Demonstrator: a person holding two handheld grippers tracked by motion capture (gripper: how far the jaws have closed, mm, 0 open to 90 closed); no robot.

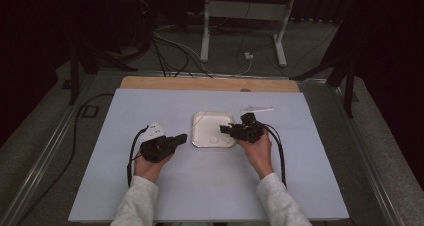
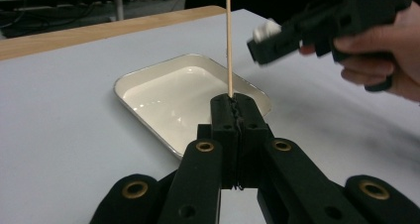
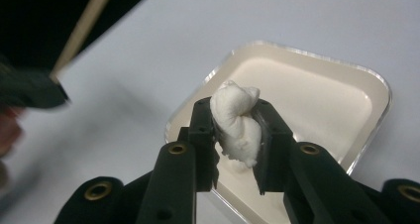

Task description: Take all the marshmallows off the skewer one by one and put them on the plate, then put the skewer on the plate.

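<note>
Leftmost, the left gripper (image 1: 176,139) has its jaws clamped tight on a skewer (image 2: 229,40) that stands up near the tray's (image 1: 196,131) left rim. Right of it, over the tray, the right gripper (image 3: 236,130) pinches a soft white lump (image 3: 236,122), jaws partly apart around it. The lump could tear or slip if speared off-centre, and the thin skewer could swivel in its grip. Open sheet (image 1: 125,186) lies near and left; a white strip (image 1: 257,108) lies far right.

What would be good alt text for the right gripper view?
The right gripper pinches a white squashed lump between its black jaws, over a cream tray on a pale table. A thin wooden stick crosses the upper left.
</note>
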